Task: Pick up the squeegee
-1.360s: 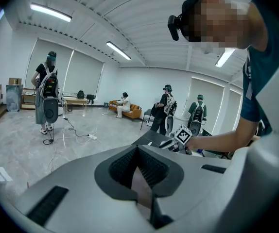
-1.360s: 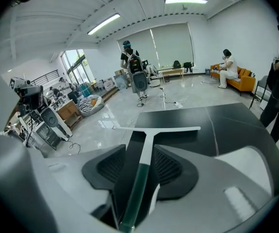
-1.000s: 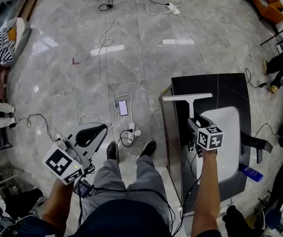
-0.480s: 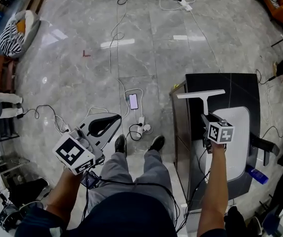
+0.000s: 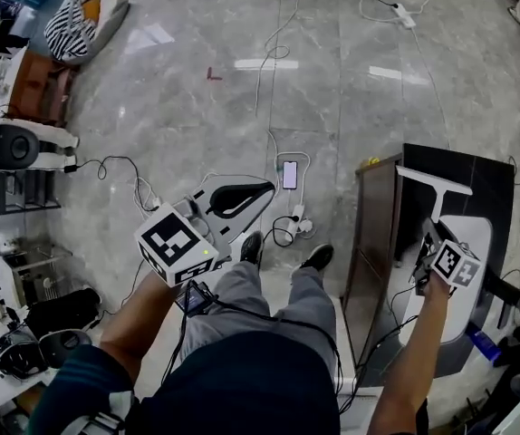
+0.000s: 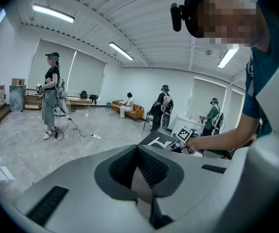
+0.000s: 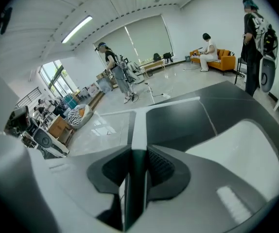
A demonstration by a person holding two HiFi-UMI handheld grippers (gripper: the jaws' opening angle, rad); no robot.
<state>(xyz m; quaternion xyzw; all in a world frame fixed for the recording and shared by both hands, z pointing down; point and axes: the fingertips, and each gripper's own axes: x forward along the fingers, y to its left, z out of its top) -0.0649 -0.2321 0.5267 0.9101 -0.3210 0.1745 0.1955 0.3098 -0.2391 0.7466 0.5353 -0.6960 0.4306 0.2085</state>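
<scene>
The squeegee (image 5: pixel 434 182) has a white T-shaped blade and a straight handle, and hangs over the black counter (image 5: pixel 491 178). My right gripper (image 5: pixel 430 234) is shut on the handle's lower end; its jaws have just been closing on it. In the right gripper view the handle (image 7: pixel 139 130) runs up from between the pads of the right gripper (image 7: pixel 138 161) to the blade (image 7: pixel 165 105). My left gripper (image 5: pixel 269 191) hovers over the floor left of the counter. Its jaws meet at the tips with nothing between them, as the left gripper view shows for the left gripper (image 6: pixel 137 149).
A white sink basin (image 5: pixel 476 243) is set in the counter. A phone (image 5: pixel 290 175), a power strip (image 5: pixel 299 226) and cables lie on the marble floor by the person's shoes (image 5: pixel 250 247). Equipment (image 5: pixel 15 143) lines the left side. Other people (image 6: pixel 51 96) stand in the room.
The right gripper has come up with the squeegee, whose blade now sits slanted in view. The left gripper has moved forward over the floor. The head view has swung to the left.
</scene>
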